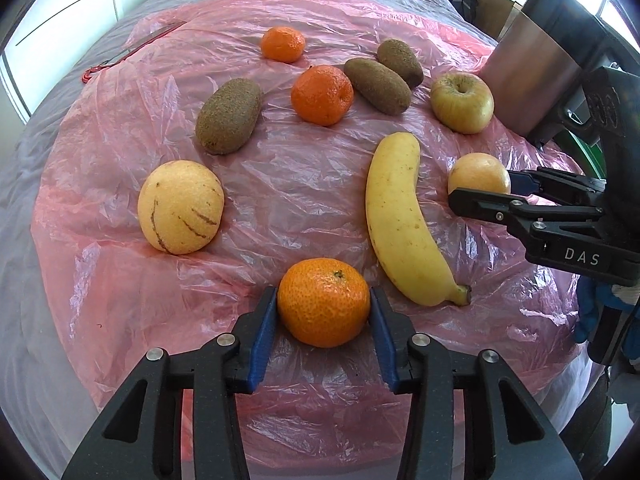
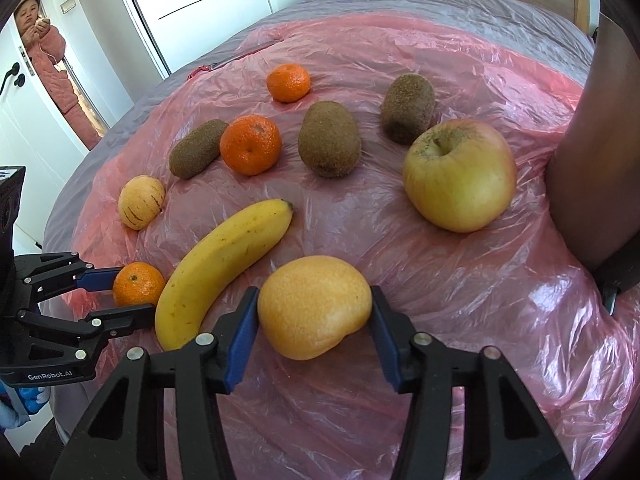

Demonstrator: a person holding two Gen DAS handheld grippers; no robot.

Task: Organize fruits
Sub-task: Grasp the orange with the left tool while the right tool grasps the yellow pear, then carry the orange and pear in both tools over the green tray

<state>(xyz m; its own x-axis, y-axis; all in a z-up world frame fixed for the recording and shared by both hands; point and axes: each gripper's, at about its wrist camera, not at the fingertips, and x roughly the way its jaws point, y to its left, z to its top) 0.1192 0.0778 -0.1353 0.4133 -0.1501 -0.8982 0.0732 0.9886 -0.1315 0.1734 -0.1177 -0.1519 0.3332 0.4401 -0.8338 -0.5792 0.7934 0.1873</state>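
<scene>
Your left gripper (image 1: 323,307) is closed on the small round orange mandarin (image 1: 323,302), low on the pink plastic sheet (image 1: 280,184); its peel is soft (squeeze gently). Past the long yellow banana (image 2: 218,268), your right gripper (image 2: 314,312) clamps the smooth yellow-orange fruit (image 2: 314,306) across its middle, probably slippery.
</scene>
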